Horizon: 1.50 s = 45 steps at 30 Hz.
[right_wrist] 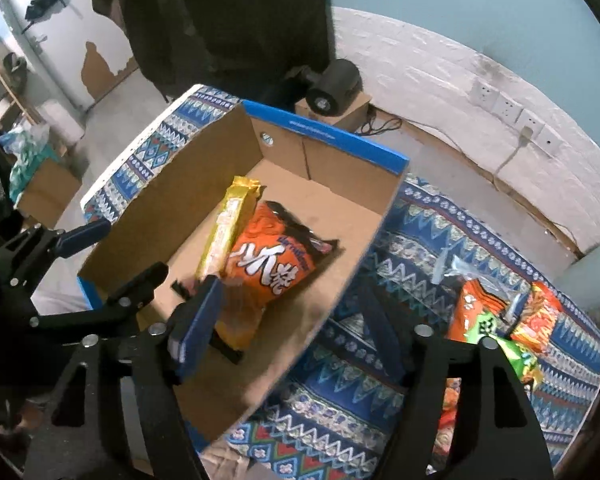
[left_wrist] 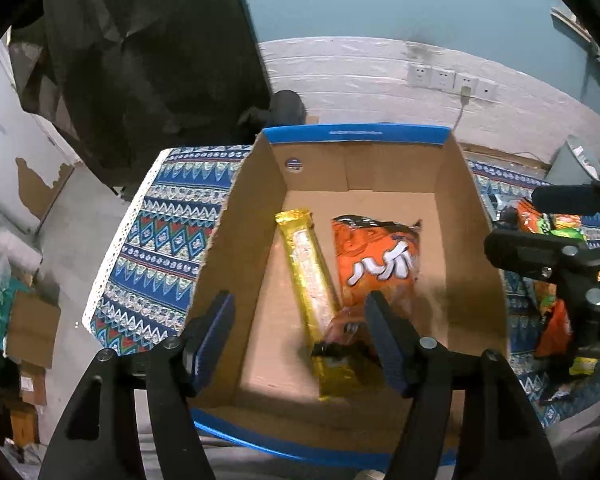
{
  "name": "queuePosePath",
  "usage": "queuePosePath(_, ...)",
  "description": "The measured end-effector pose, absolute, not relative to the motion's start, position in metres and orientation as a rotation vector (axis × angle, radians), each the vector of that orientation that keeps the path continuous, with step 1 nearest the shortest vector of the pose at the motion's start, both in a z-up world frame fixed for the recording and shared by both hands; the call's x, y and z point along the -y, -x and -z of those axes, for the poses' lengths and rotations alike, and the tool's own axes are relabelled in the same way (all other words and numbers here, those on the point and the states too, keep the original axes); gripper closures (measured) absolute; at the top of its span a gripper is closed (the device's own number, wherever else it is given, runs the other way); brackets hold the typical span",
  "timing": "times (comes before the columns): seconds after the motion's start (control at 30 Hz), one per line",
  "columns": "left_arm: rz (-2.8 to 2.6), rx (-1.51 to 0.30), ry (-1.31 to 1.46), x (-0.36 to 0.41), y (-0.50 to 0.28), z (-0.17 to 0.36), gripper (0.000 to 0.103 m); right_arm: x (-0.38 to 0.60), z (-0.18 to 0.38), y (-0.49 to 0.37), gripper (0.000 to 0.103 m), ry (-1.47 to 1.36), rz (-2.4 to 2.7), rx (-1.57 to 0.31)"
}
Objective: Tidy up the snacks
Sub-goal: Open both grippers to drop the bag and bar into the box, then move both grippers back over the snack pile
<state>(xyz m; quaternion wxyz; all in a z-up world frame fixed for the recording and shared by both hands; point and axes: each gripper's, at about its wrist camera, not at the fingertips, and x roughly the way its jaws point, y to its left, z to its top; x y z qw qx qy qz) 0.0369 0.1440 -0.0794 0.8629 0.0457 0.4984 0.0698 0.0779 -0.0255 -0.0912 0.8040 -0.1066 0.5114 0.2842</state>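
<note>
An open cardboard box [left_wrist: 472, 240] with a blue rim stands on a patterned cloth. Inside lie a long yellow snack pack [left_wrist: 308, 272], an orange snack bag [left_wrist: 380, 260] and a small clear orange packet [left_wrist: 346, 326]. My left gripper [left_wrist: 300, 320] is open and empty above the box's near end. My right gripper [right_wrist: 296, 320] is open and empty, straddling the box's right wall [right_wrist: 340, 292]. The box [right_wrist: 204, 184], yellow pack [right_wrist: 226, 224] and orange bag [right_wrist: 272, 260] also show in the right wrist view. The left gripper [right_wrist: 112, 248] shows there too.
More snack bags [right_wrist: 496, 320] lie on the cloth [right_wrist: 400, 240] right of the box. A black fan [right_wrist: 332, 88] on a small carton stands behind it. Wall sockets [left_wrist: 448, 78] are on the white wall. Cartons stand on the floor at left.
</note>
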Motion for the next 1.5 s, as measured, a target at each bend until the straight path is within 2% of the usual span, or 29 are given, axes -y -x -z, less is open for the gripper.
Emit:
queuePosePath(0.5, 0.02, -1.077, -0.103, -0.08, -0.032, 0.07, 0.034, 0.118, 0.088, -0.069, 0.028, 0.204, -0.496, -1.093)
queuePosePath(0.73, 0.1, -1.09, -0.148, -0.038, -0.029, 0.071, 0.029, 0.175, 0.094, -0.065, 0.028, 0.174, -0.423, -1.101)
queuePosePath(1.0, 0.179, -1.122, -0.213, 0.013, -0.024, 0.081, 0.028, 0.235, 0.107, -0.055, 0.028, 0.128, -0.35, -1.124)
queuePosePath(1.13, 0.212, -1.135, -0.211, 0.036, -0.019, 0.086, 0.023, 0.261, 0.114, -0.046, 0.028, 0.113, -0.32, -1.138)
queuePosePath(1.5, 0.275, -1.185, -0.17, 0.088, 0.0, 0.11, 0.022, 0.319, 0.133, -0.021, 0.028, 0.076, -0.227, -1.179)
